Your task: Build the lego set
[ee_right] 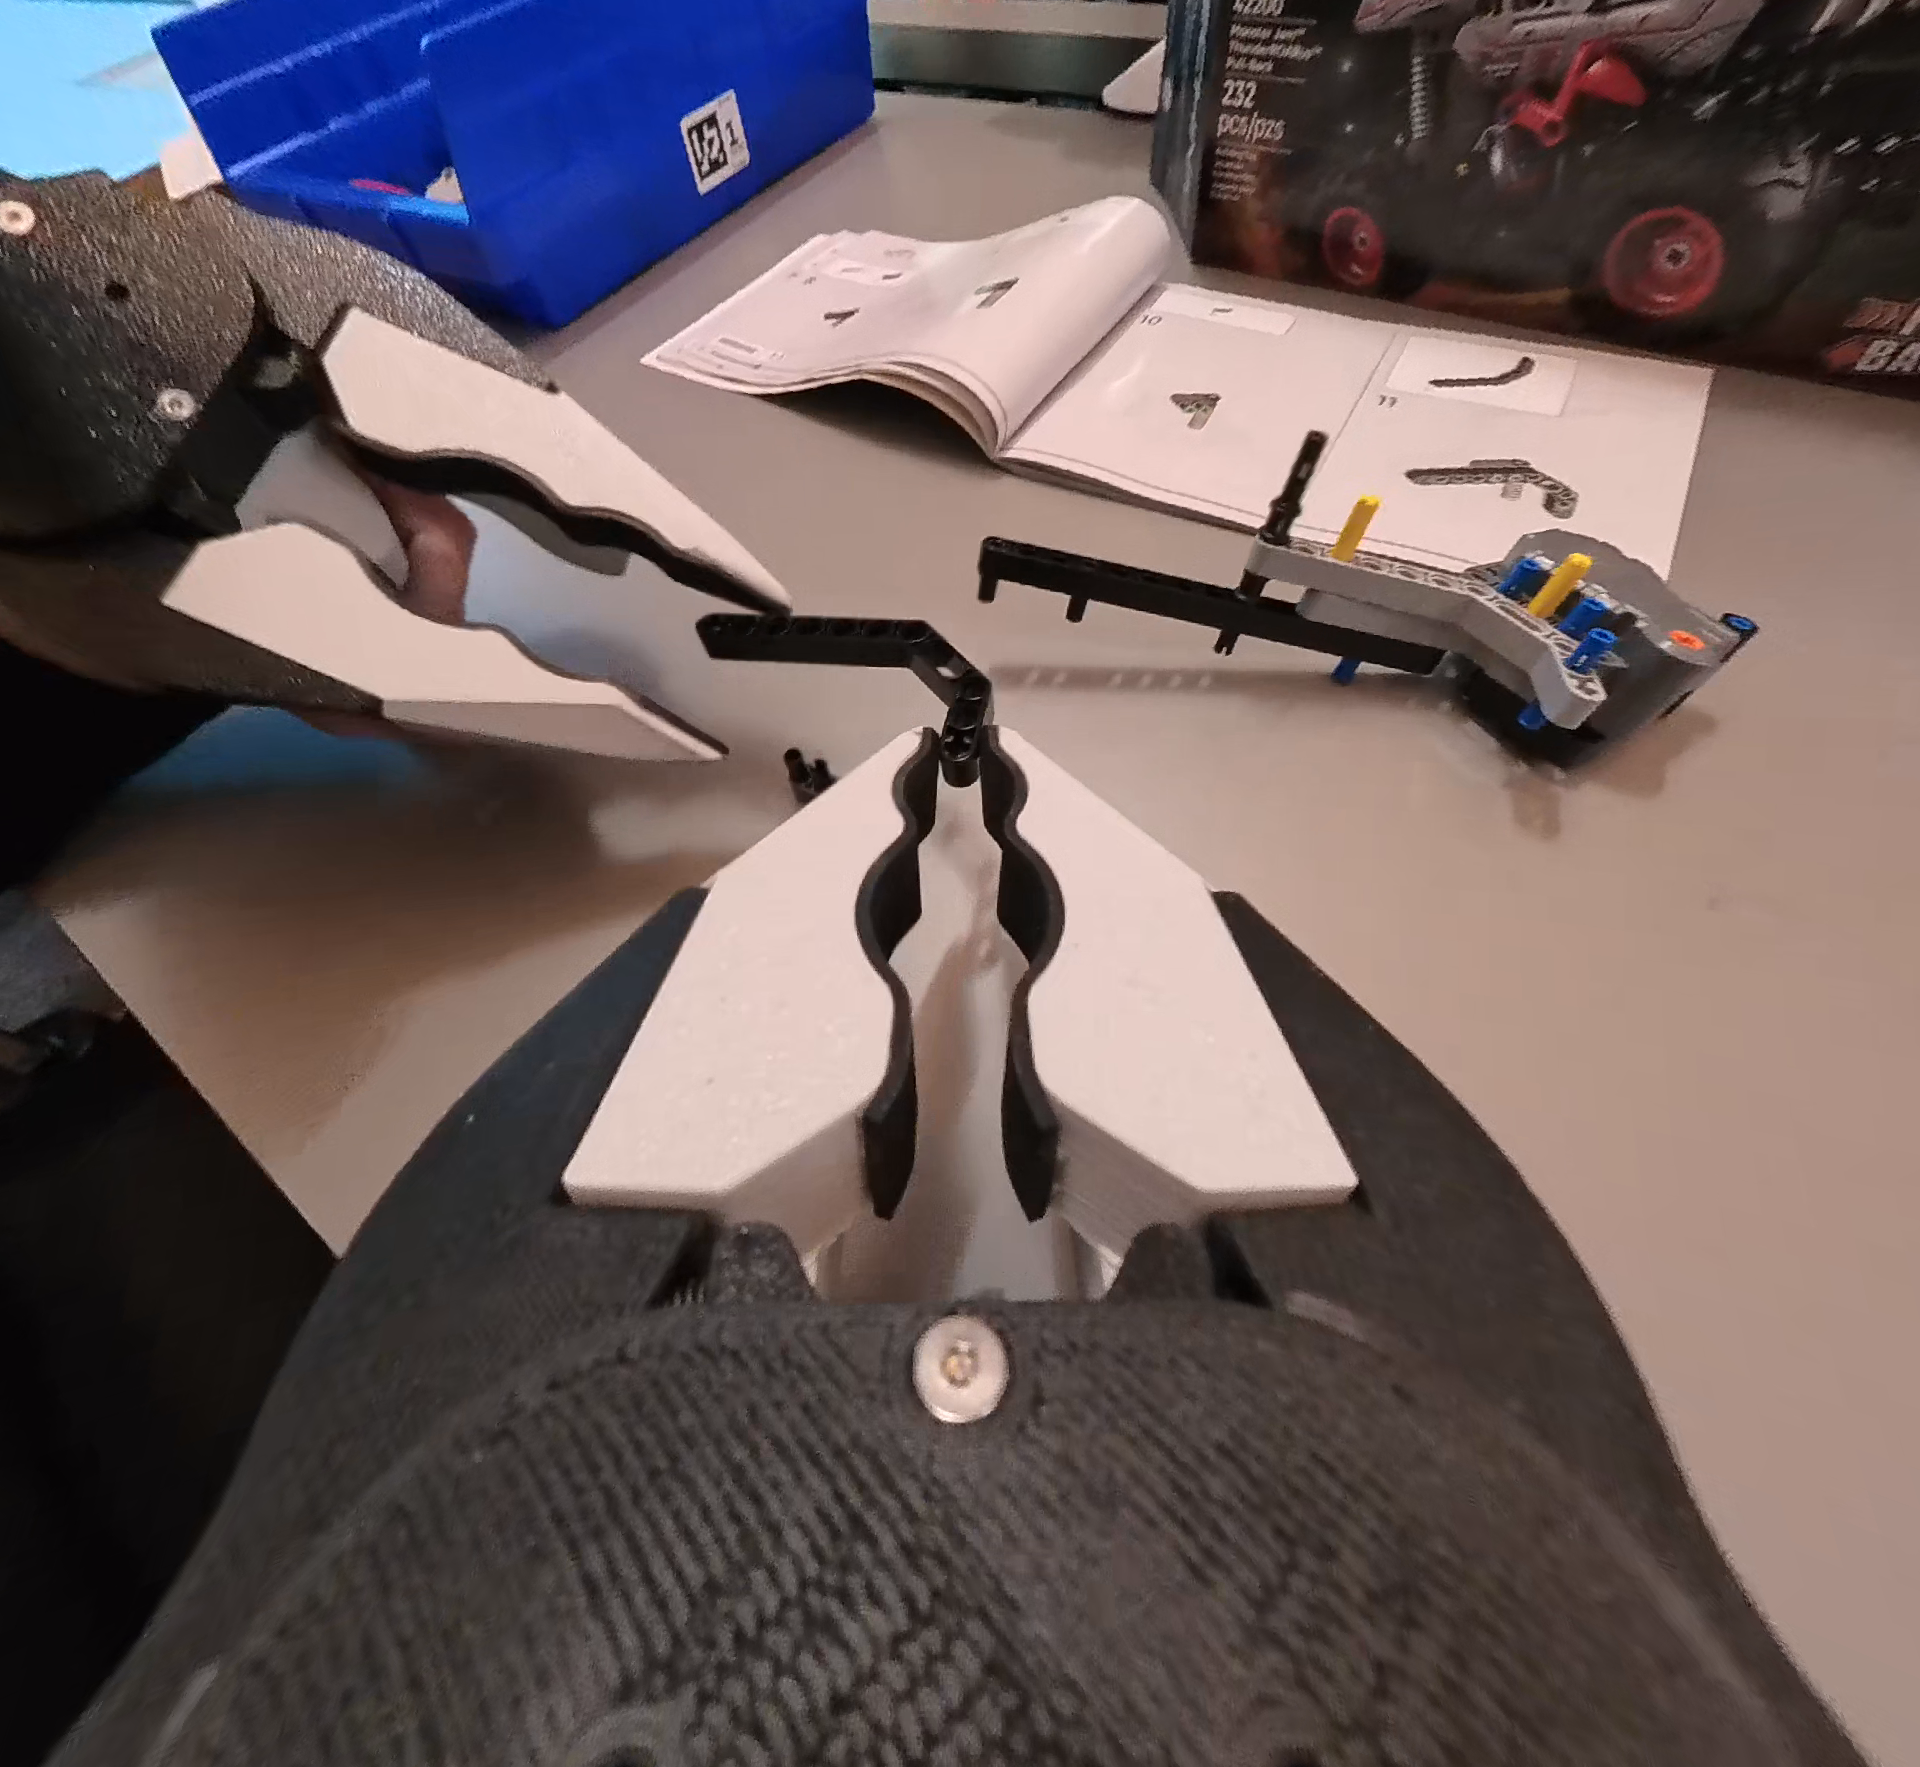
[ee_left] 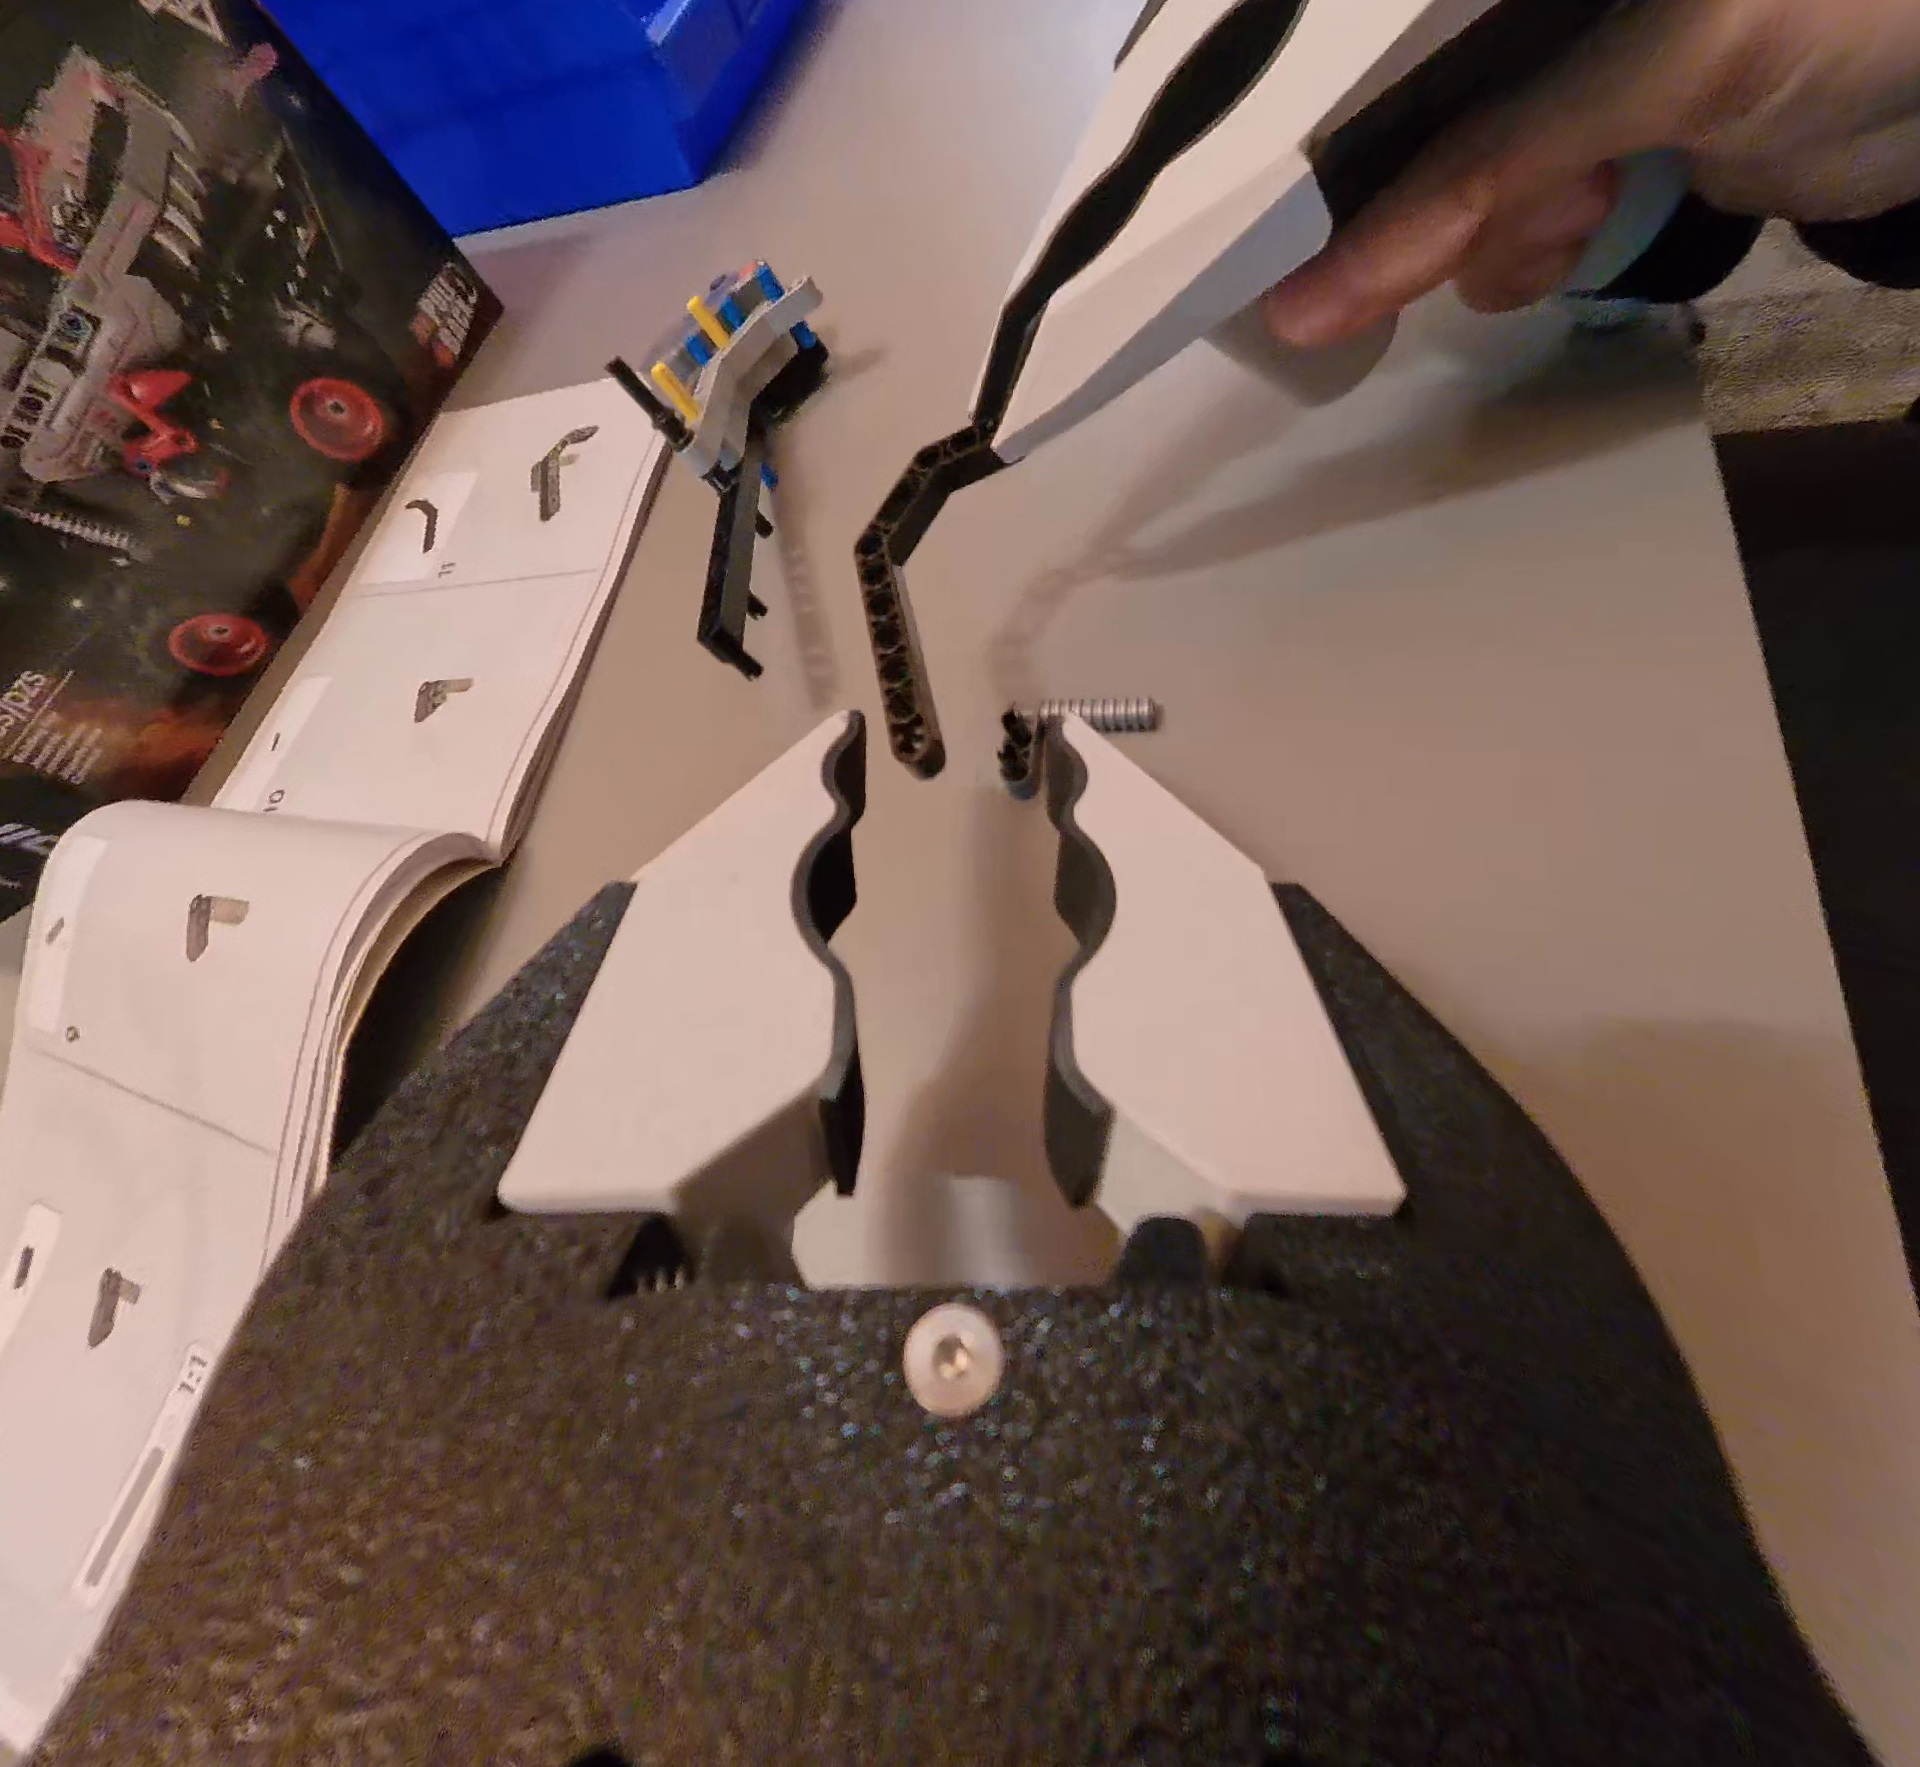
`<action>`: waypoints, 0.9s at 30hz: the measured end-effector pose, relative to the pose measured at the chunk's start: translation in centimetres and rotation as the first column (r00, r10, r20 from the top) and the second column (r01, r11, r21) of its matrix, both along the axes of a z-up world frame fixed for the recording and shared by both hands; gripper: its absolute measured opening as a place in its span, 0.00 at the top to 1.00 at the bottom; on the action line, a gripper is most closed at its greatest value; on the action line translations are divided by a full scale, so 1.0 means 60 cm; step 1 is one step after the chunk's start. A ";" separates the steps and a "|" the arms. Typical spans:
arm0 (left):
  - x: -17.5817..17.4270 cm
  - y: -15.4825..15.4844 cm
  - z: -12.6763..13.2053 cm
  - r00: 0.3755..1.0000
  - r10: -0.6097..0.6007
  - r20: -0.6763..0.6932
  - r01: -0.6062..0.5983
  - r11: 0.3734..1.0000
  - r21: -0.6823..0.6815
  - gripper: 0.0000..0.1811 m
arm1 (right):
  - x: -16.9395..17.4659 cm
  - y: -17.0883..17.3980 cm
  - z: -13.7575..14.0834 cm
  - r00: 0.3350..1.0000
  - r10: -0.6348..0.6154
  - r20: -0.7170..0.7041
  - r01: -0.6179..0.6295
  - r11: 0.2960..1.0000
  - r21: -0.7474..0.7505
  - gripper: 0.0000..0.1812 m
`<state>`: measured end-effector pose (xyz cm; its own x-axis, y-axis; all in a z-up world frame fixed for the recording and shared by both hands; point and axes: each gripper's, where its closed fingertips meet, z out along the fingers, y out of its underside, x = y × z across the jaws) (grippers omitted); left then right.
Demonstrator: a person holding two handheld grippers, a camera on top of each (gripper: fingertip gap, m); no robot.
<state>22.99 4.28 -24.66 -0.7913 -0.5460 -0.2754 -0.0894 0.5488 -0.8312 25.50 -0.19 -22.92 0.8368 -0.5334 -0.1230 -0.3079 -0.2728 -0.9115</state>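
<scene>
The grey table (ee_right: 1351, 938) bears blue bins (ee_right: 540, 86), booklet (ee_right: 1195, 367), box (ee_right: 1558, 107), and half-built model (ee_right: 1455, 616).

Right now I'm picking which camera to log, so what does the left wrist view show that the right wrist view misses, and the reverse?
Only the left wrist view shows the grey ribbed rod lying beyond the open left gripper, and a hand on the right gripper's handle.

Only the right wrist view shows the sticker on the blue bin.

Both show the right gripper pinching the bent black beam, the partly built model, the open manual, the set's box and small black pins.
</scene>
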 end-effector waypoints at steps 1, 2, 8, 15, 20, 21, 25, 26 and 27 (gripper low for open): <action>0.001 -0.003 0.001 1.000 0.005 0.003 -0.005 1.000 0.010 0.82 | 0.001 -0.001 0.003 1.000 -0.004 0.001 0.004 1.000 0.012 0.97; 0.001 -0.006 0.003 1.000 0.009 0.008 -0.009 1.000 0.018 0.83 | 0.001 -0.002 0.005 1.000 -0.005 0.004 0.005 1.000 0.022 0.97; 0.007 -0.010 0.026 0.997 0.072 0.042 -0.072 0.997 0.012 0.85 | -0.004 0.000 0.009 0.999 0.005 0.033 -0.006 1.000 0.018 0.97; 0.017 -0.001 0.019 0.992 0.107 0.064 -0.110 0.993 0.040 0.96 | -0.012 0.004 0.010 0.999 0.021 0.040 -0.022 1.000 0.019 0.97; 0.013 0.006 0.009 0.998 0.053 0.039 -0.053 0.998 0.016 0.97 | -0.036 0.004 -0.010 0.982 0.189 0.008 -0.189 0.980 -0.066 0.97; 0.010 0.004 0.006 0.999 0.034 0.026 -0.034 0.999 0.004 0.97 | -0.036 0.003 -0.010 0.981 0.195 -0.007 -0.195 0.979 -0.056 0.94; -0.002 -0.004 -0.001 0.999 -0.024 -0.028 0.023 0.999 -0.028 0.97 | -0.039 0.011 -0.006 0.980 0.197 -0.041 -0.197 0.980 -0.001 0.87; -0.002 -0.003 -0.002 0.999 -0.026 -0.037 0.025 0.999 -0.026 0.97 | -0.042 0.014 -0.010 0.979 0.203 -0.035 -0.204 0.979 -0.022 0.87; -0.003 -0.001 -0.005 0.998 -0.028 -0.050 0.027 0.999 -0.027 0.97 | -0.043 0.015 -0.014 0.978 0.205 -0.031 -0.207 0.977 -0.047 0.89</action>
<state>22.81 4.19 -24.93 -0.8187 -0.5300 -0.2211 -0.1162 0.5299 -0.8401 22.91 0.74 -23.78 0.9263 -0.3559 -0.1239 -0.2637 -0.3771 -0.8879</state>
